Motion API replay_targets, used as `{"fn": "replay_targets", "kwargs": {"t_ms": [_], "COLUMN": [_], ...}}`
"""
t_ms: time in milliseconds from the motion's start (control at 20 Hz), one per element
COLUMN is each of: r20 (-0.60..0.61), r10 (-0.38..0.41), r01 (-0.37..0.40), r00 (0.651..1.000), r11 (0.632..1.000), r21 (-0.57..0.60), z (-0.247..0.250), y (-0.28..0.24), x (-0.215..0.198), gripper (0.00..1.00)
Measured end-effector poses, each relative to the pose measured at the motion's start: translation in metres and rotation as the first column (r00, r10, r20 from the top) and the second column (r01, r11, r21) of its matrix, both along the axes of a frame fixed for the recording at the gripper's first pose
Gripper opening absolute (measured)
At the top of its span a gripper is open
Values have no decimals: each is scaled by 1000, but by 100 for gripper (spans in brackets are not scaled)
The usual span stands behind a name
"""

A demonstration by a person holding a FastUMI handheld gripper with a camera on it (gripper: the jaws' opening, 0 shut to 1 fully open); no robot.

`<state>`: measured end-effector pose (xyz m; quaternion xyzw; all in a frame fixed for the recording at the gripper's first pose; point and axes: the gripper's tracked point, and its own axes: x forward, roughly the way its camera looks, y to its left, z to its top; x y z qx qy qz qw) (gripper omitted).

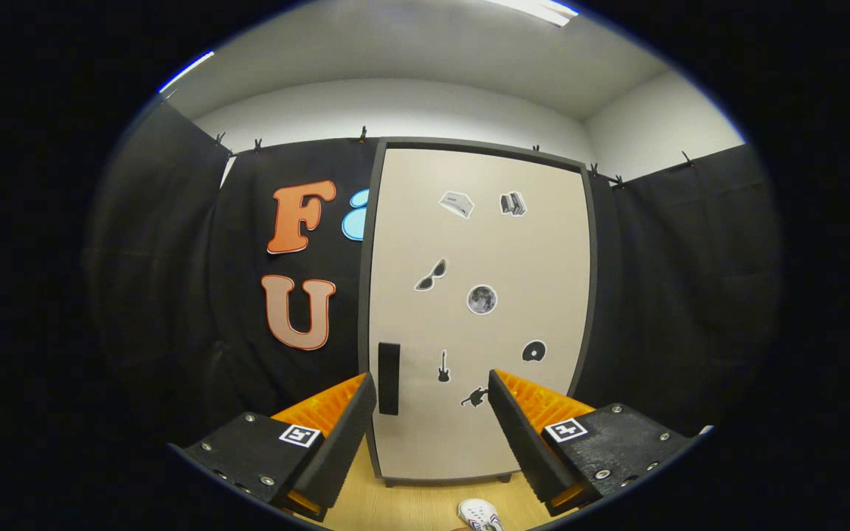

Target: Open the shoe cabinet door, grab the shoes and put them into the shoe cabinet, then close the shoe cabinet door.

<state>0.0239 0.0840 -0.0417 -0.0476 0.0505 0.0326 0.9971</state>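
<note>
While gripper [432, 398] open, shoe [479, 514] below.

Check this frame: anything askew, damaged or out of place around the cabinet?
Nothing stands out. The shoe cabinet stands upright with its door shut and the dark handle intact; the stickers on it look deliberate. One white shoe lies on the wooden floor in front. The gripper is open, holding nothing.
</note>
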Motion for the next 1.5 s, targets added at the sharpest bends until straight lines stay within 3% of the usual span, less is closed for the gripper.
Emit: {"fn": "replay_targets", "kwargs": {"t_ms": [300,650,750,950,1000,1100,1150,1200,1250,1350,1450,1500], "r20": [-36,-148,-138,-114,-129,-140,-137,-135,-128,-122,-130,-135], "r10": [-1,-93,-82,-64,-46,-22,-11,-16,-54,-54,-34,-28], "r01": [1,93,87,62,47,24,13,16,51,55,43,40], "r00": [999,985,987,991,991,990,991,991,990,991,991,990], "r11": [1000,996,996,998,999,1000,1000,1000,998,998,997,995], "r21": [-5,-6,27,-15,2,13,12,1,-24,4,68,86], "z": [-35,-92,-89,-88,-89,-91,-91,-91,-91,-88,-84,-81], "y": [20,20,23,19,23,30,34,35,26,25,27,28], "x": [43,122,123,122,123,124,124,124,123,121,118,114], "gripper": [95,95,94,89,86,70,52,42,25,7,8,14]}}
